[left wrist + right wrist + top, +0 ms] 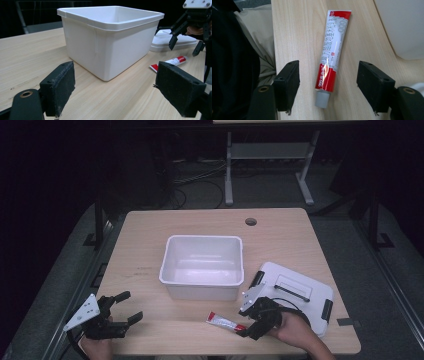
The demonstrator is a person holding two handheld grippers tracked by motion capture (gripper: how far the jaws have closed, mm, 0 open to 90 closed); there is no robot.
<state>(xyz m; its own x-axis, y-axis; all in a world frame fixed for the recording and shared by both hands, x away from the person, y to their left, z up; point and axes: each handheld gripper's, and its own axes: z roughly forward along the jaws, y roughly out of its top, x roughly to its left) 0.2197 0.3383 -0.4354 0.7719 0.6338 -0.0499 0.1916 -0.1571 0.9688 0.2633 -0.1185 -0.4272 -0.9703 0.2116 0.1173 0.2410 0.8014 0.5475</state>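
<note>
A red and white tube (224,322) with a grey cap lies flat on the wooden table (140,245) near its front edge, just in front of a white plastic bin (202,266). My right gripper (246,321) hangs open over the tube's cap end; in the right gripper view the tube (332,57) lies between the two pads without either touching it. My left gripper (131,307) rests open at the table's front left corner, with nothing between its fingers (60,87). From there I see the bin (110,42), the tube (170,63) and the right gripper (186,46) beyond.
A white lid (295,292) with black latches and a handle lies on the table right of the bin, under the right hand. A cable hole (251,221) is near the table's far edge. Dark floor and a metal desk frame lie behind.
</note>
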